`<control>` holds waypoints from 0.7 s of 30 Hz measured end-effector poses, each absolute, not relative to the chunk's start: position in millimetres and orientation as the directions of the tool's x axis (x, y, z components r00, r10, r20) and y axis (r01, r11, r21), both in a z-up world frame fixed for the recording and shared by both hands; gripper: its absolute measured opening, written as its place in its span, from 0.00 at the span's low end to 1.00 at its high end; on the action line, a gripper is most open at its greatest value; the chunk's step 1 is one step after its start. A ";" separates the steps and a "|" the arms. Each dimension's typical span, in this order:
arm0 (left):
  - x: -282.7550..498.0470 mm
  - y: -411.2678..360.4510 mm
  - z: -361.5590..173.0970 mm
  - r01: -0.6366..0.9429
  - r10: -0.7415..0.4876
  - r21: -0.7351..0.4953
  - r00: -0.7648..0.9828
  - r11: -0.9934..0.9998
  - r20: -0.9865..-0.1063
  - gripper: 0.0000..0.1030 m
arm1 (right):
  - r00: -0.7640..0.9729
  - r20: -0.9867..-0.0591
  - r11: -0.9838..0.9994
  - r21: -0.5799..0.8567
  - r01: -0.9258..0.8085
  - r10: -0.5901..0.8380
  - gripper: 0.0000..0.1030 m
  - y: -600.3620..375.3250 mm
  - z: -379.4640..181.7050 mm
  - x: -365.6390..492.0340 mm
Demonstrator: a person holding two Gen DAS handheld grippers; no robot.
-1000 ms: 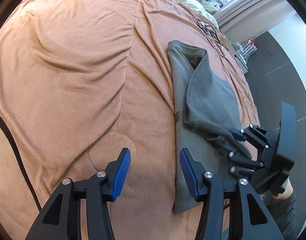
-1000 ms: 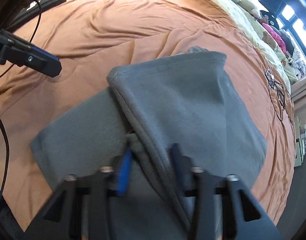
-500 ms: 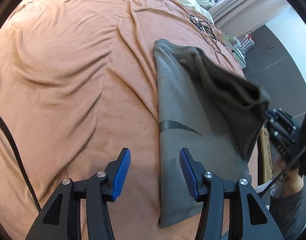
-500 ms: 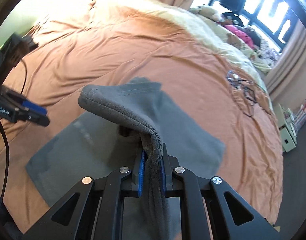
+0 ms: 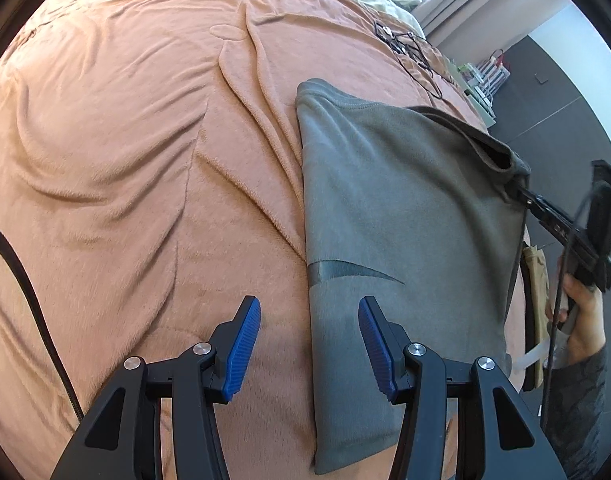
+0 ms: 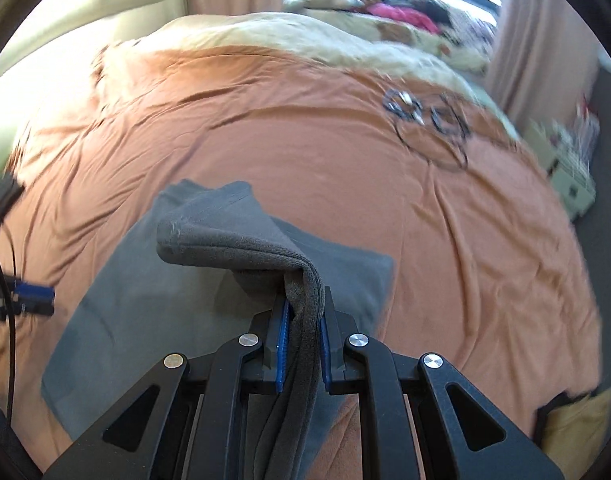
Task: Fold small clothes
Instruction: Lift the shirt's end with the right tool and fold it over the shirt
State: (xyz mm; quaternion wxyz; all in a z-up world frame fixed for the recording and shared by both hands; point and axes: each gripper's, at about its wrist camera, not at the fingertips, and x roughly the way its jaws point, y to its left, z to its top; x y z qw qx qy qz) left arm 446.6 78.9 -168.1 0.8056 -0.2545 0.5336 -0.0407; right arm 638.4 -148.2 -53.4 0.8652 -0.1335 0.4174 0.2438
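Note:
A grey fleece garment (image 5: 393, 216) lies on the orange blanket (image 5: 125, 140) with a dark swoosh mark near its left edge. My right gripper (image 6: 303, 320) is shut on a folded-over edge of the grey garment (image 6: 233, 240), lifting it off the bed; in the left wrist view the right gripper (image 5: 521, 192) pulls that edge up at the garment's right side, held by a hand (image 5: 581, 312). My left gripper (image 5: 309, 340) hovers open over the garment's near left edge, with nothing pinched between its blue pads. In the right wrist view the left gripper's blue pad (image 6: 33, 294) shows at the far left.
A tangle of black cable (image 6: 429, 120) lies on the blanket at the far right side. Cream bedding and soft toys (image 6: 385, 20) pile up at the head of the bed. A black cord (image 5: 29, 292) crosses the blanket's near left. The bed's right edge drops to a dark floor (image 5: 545, 92).
My right gripper closed on the garment's edge, lifted it and drew it out to the right, unfolding the top flap. The left gripper drifted slightly and stayed open.

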 end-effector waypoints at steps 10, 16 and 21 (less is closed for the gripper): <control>459.3 74.1 -178.2 -0.204 -0.314 -0.418 0.400 0.885 -0.861 0.52 | 0.413 -0.835 0.906 0.213 -0.365 0.363 0.09 -182.6 -114.3 693.0; 465.7 73.9 -180.5 -0.213 -0.295 -0.399 0.394 0.892 -0.870 0.52 | 0.382 -0.837 0.901 0.262 -0.347 0.391 0.13 -183.3 -113.2 704.5; 478.6 74.2 -175.1 -0.209 -0.271 -0.379 0.411 0.902 -0.871 0.52 | 0.397 -0.821 0.896 0.279 -0.346 0.409 0.49 -191.5 -103.6 703.4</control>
